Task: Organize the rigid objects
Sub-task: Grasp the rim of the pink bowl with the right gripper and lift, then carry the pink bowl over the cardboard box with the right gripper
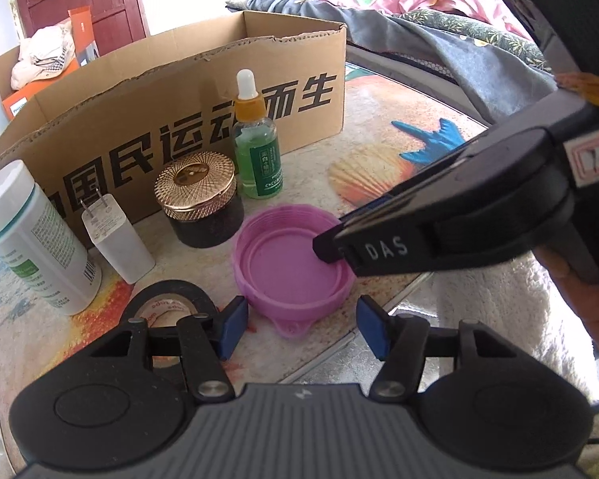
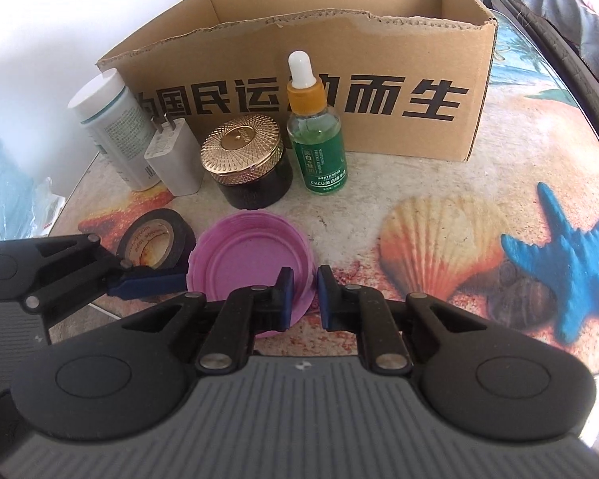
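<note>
Pink lid (image 2: 251, 263) lying hollow side up on the counter (image 2: 379, 183), its rim pinched by my right gripper (image 2: 304, 291).

My right jaws are pressed in on the lid's right edge, one pad inside the rim and one outside, while my left gripper (image 1: 302, 327) has its jaws spread either side of the lid's small near tab, not touching it. Just left of the lid lies a black tape roll (image 2: 155, 243). Behind it stand a dark jar with a gold top (image 2: 247, 159), a green dropper bottle (image 2: 319, 139), a white charger plug (image 2: 175, 159) and a white bottle (image 2: 112, 127), in a row before an open cardboard box (image 2: 379, 40).
</note>
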### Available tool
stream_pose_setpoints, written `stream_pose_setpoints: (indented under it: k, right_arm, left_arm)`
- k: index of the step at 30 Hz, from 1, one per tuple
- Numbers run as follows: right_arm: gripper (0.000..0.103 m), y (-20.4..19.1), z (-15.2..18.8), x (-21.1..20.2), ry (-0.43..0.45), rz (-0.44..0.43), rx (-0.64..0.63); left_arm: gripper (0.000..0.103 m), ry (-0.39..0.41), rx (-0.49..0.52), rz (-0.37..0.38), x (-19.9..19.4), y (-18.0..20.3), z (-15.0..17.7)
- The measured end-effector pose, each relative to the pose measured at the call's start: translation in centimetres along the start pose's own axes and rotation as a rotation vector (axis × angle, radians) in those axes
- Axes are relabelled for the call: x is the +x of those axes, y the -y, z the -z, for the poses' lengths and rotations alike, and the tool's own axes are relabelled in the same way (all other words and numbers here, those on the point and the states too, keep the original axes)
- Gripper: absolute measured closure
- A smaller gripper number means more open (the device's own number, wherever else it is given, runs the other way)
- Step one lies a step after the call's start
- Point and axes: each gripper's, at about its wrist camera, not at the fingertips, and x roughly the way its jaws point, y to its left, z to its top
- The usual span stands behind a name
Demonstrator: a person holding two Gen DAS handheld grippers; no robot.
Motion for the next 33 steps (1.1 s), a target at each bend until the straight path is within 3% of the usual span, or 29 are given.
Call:
stream_pose_setpoints:
  k: [7, 11, 16, 20, 24, 28, 33]
  right_arm:
    - [0.091, -0.6, 0.2, -1.2, 0.028, -0.003, 0.000]
    - [0.091, -2.2, -1.1, -4.1, 0.124, 0.009, -0.031]
    - [0.091, -5.3, -5.2, -8.4, 0.308, 0.018, -0.173]
    - [0.090, -7.1, -10.3, -9.3, 0.376, -0.016, -0.269]
    - [0.090, -8.0, -16.2, -7.2, 0.316, -0.062, -0.298]
    - [0.090, -7.3, -22.0, -2.1, 0.125, -0.142, -0.214]
    - [0.090, -5.4, -26.1, 5.0, -0.106, -0.200, -0.098]
  left_arm:
    - [0.046, 0.011, -0.012, -0.026, -0.9, 0.1, -0.2]
    - [0.046, 0.098, -0.034, -0.061, -4.1, -0.4, -1.3]
    - [0.046, 0.247, -0.041, -0.168, -8.6, -2.1, -3.9]
    - [0.046, 0.304, -0.079, -0.233, -10.9, -5.4, -7.3]
    - [0.045, 0.280, -0.125, -0.223, -11.0, -9.5, -10.6]
    - [0.045, 0.156, -0.166, -0.182, -8.0, -13.7, -13.3]
    - [0.045, 0.003, -0.209, -0.114, -3.2, -17.6, -14.5]
